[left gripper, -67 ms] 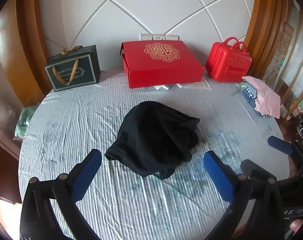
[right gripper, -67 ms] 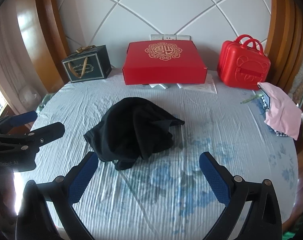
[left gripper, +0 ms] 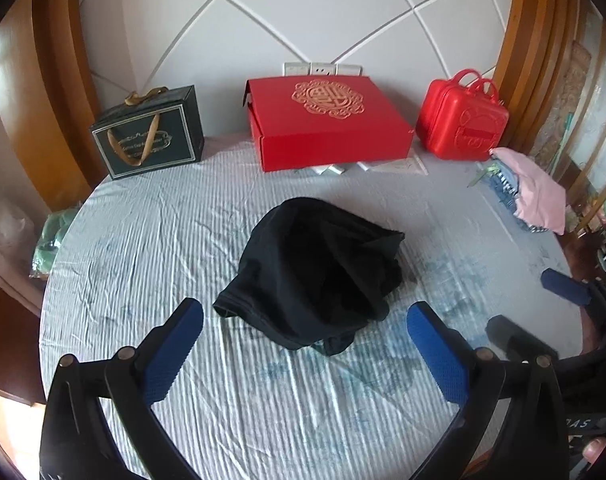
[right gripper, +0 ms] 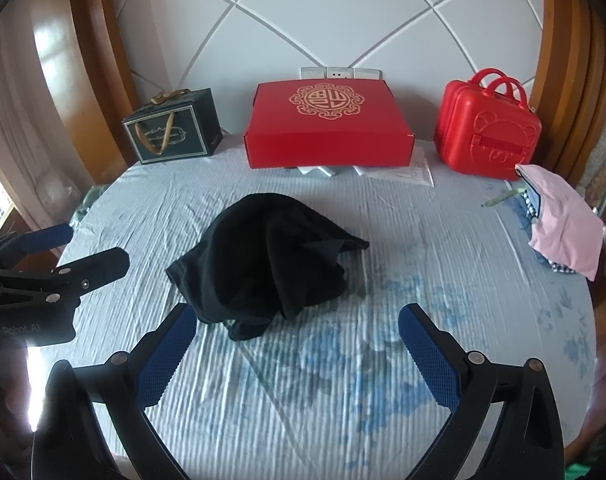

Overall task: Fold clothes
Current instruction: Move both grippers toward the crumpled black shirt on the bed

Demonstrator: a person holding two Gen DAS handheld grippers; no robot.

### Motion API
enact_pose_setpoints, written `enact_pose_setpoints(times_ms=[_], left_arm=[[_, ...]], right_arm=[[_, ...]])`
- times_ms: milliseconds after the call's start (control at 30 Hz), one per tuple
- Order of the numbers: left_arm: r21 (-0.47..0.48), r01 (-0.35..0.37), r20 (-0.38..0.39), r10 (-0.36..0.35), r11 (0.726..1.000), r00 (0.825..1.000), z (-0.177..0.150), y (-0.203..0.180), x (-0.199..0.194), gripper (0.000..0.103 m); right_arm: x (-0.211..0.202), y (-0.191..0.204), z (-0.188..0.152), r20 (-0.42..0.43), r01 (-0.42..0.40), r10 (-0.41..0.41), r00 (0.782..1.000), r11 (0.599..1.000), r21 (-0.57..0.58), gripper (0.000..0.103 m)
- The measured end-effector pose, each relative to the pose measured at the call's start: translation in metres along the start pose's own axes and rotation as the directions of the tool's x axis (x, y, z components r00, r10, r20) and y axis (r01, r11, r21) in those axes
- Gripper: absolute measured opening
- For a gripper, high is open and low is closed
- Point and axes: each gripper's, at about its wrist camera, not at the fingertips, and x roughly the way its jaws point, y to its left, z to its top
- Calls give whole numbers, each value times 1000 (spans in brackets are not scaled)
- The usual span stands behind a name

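Holding both grippers above the near side of the round table (left gripper: pixel 143 240), nothing in either. My left gripper (left gripper: pixel 305 330) has its fingers spread wide, blue pads facing each other across bare cloth; my right gripper (right gripper: pixel 291 334) is spread just as wide. From the right wrist view the left gripper appears at the left edge, also with a clear gap between its fingers.

Black garment (left gripper: pixel 319 268) lies crumpled in a loose heap at the middle of the table, on the light striped tablecloth (right gripper: pixel 383 420) with faded blue floral print. From the left wrist view the heap sits between and just beyond my fingertips; from the right wrist view it sits ahead and to the left, its near hem close to the left finger. Neither gripper touches it.

Far edge, against the wall: dark green gift bag (left gripper: pixel 149 134) at left, flat red box (left gripper: pixel 327 120) with gold emblem at centre, small red suitcase (left gripper: pixel 461 122) at right. Papers show under the box's front edge. Pink cloth (right gripper: pixel 563 224) lies on top of other folded fabrics at the right rim, well apart from the black garment.
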Motion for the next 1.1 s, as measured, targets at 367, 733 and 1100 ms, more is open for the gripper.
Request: enact_pose_setpoints(times_ms=[367, 733, 1100], left_arm=[[-29, -30, -113, 26, 999, 993, 6, 19, 25, 103], [-30, -23, -133, 18, 999, 991, 6, 21, 32, 103], [-14, -7, -138, 5, 1000, 990, 3, 16, 36, 103]], right_arm=[[10, -5, 5, -18, 19, -19, 1000, 1000, 5, 103], [13, -3, 7, -27, 27, -27, 999, 1000, 7, 103], [15, -4, 10, -31, 28, -27, 999, 1000, 13, 103]])
